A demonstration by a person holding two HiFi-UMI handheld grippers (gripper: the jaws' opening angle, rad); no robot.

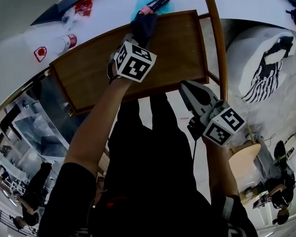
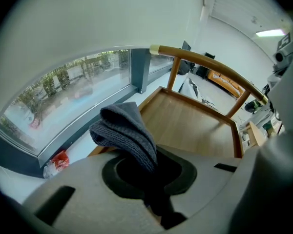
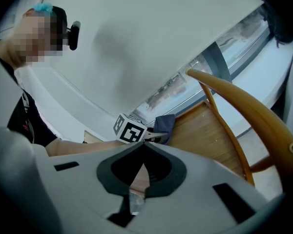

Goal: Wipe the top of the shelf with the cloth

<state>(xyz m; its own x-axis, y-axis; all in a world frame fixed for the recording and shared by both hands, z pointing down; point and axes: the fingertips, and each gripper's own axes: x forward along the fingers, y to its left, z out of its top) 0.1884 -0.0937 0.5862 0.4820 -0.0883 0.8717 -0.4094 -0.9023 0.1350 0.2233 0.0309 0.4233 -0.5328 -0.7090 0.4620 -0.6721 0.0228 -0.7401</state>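
Forward over shelf, left gripper with cloth (right gripper back)

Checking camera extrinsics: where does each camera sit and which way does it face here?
Head view: on the person's head, looking steeply down at the shelf top; shows the left forearm, left gripper and right gripper.
Left gripper view: on the left gripper, looking along its jaws, shut on the cloth, across the shelf top toward the window.
Right gripper view: on the right gripper, looking past its shut jaws at the left forearm and marker cube.
Shared: all three show cloth and shelf top.
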